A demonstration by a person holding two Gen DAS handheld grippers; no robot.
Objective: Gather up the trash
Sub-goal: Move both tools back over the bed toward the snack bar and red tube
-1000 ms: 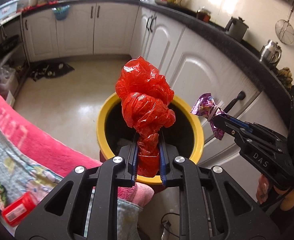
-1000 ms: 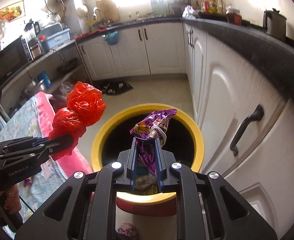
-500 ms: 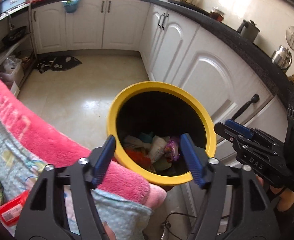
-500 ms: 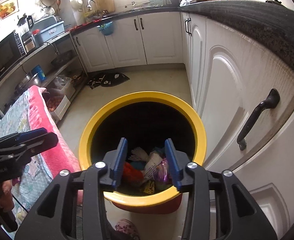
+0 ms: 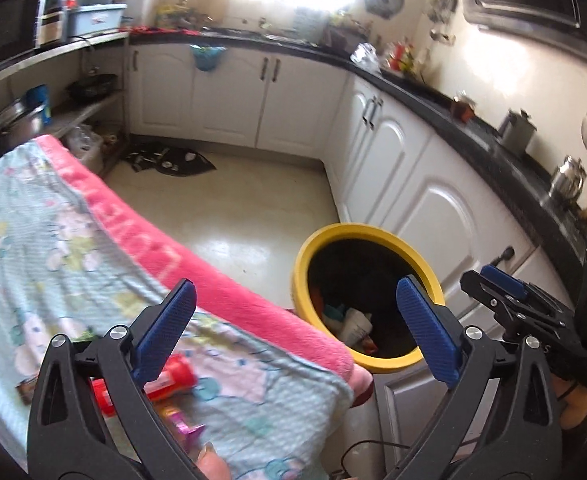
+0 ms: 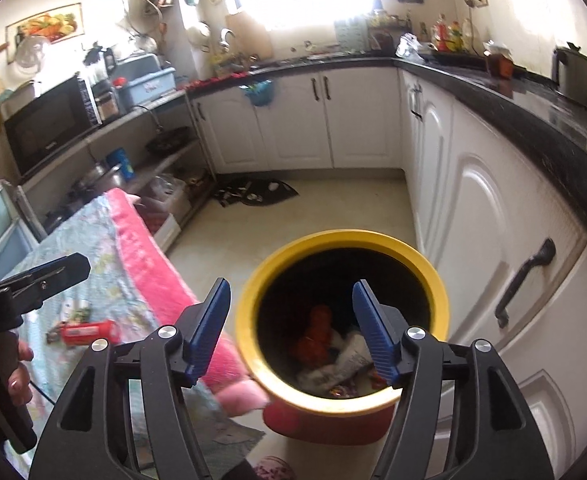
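A yellow-rimmed bin [image 5: 427, 276] [image 6: 341, 240] stands on the kitchen floor by the white cabinets. Inside it lie the red plastic bag [image 6: 317, 336] and other wrappers [image 5: 357, 326]. My left gripper [image 5: 297, 320] is over the edge of a cloth-covered table [image 5: 53, 248], its jaws opening wide with nothing between them. My right gripper [image 6: 291, 326] hangs above the bin's near rim, jaws opening and empty. On the cloth lie a red packet [image 5: 173, 380] [image 6: 87, 330] and a pink wrapper [image 5: 185, 428]. Each gripper shows in the other's view, the right [image 5: 501, 288] and the left [image 6: 45, 276].
White cabinets [image 6: 485, 208] under a black counter run along the right and back. A dark handle [image 6: 525, 280] sticks out near the bin. Shelves with pots and a microwave [image 6: 49, 124] stand at the left. A dark mat [image 5: 169, 160] lies on the floor.
Both grippers let go: the red bag and the purple wrapper dropped into the bin. The jaws spread apart. My left gripper then swung left and up, over the table.
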